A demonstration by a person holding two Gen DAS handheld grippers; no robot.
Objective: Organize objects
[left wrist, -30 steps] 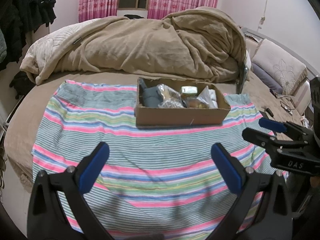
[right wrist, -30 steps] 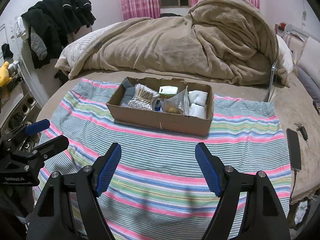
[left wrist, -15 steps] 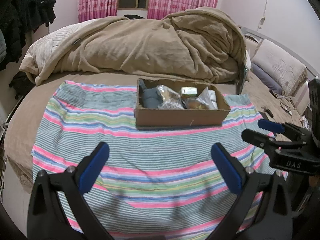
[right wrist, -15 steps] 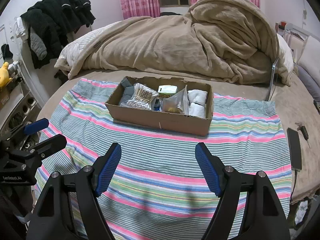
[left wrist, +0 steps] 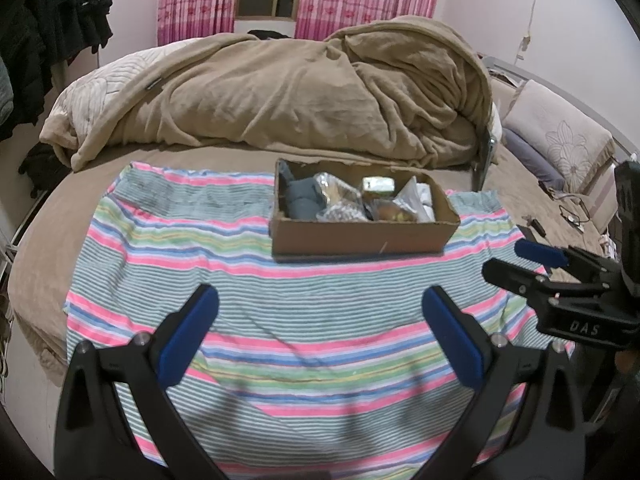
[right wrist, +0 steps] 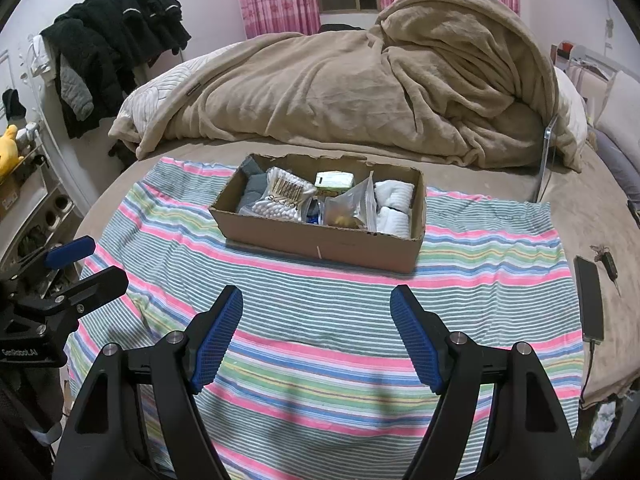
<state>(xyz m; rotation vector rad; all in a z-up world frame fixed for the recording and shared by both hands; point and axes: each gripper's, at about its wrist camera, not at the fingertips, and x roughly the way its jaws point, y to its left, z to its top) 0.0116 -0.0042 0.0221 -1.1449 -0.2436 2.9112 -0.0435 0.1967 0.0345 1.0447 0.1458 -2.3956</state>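
In the left wrist view, the left gripper [left wrist: 320,312] hangs above the near part of the striped cloth [left wrist: 256,320] that is spread over the bed [left wrist: 48,248], and its blue-padded fingers [left wrist: 188,336] stand wide apart with nothing between them. The cardboard box [left wrist: 356,236] lies on the far part of the cloth, a little toward the right edge of the bed, well apart from the fingers. Inside it a grey folded cloth [left wrist: 302,200] sits at the left end, beside it a clear bag [left wrist: 340,200], and a small pale packet [left wrist: 378,184] is near the far wall of the box. A crumpled tan blanket [left wrist: 288,92] covers the far side of the bed. The right gripper [left wrist: 532,264] shows at the right edge of this view, over the right side of the cloth; from here I cannot tell how wide it is. In the right wrist view, the right gripper [right wrist: 316,316] also hangs over the near part of the striped cloth [right wrist: 480,264], fingers [right wrist: 416,340] wide and holding nothing. The cardboard box [right wrist: 332,244] is ahead of it, in the far middle of the cloth. In the box, a bag of cotton swabs [right wrist: 280,200] lies left of the middle, a zip bag [right wrist: 352,208] stands tilted in the middle, and white rolled cloths [right wrist: 394,206] fill the right end. A phone [right wrist: 588,296] lies on the bed just beside the right edge of the cloth. The left gripper [right wrist: 80,264] appears at the left edge.
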